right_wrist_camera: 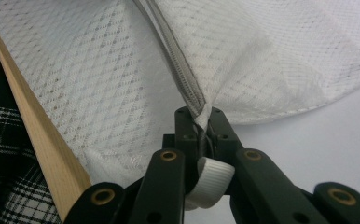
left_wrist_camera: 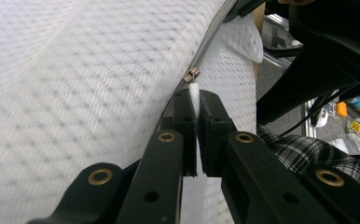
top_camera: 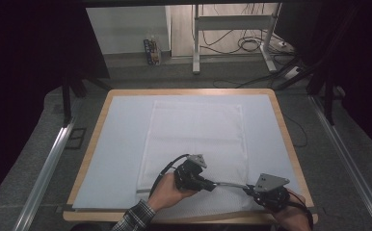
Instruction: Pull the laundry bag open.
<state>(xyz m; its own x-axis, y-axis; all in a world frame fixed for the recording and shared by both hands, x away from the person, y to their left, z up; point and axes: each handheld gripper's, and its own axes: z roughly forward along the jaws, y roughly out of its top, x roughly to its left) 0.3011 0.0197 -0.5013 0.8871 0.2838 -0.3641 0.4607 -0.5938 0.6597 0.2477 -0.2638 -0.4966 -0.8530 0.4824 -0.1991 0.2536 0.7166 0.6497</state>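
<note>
From the high view, a white mesh laundry bag lies along the table's middle, its zipper end at the near edge. The left gripper points across toward the right gripper at the near right corner.

In the left gripper view, the jaws pinch the white zipper pull; draw it level along the track.

In the right gripper view, the jaws clamp the zipper's end tab; hold it taut.
</note>
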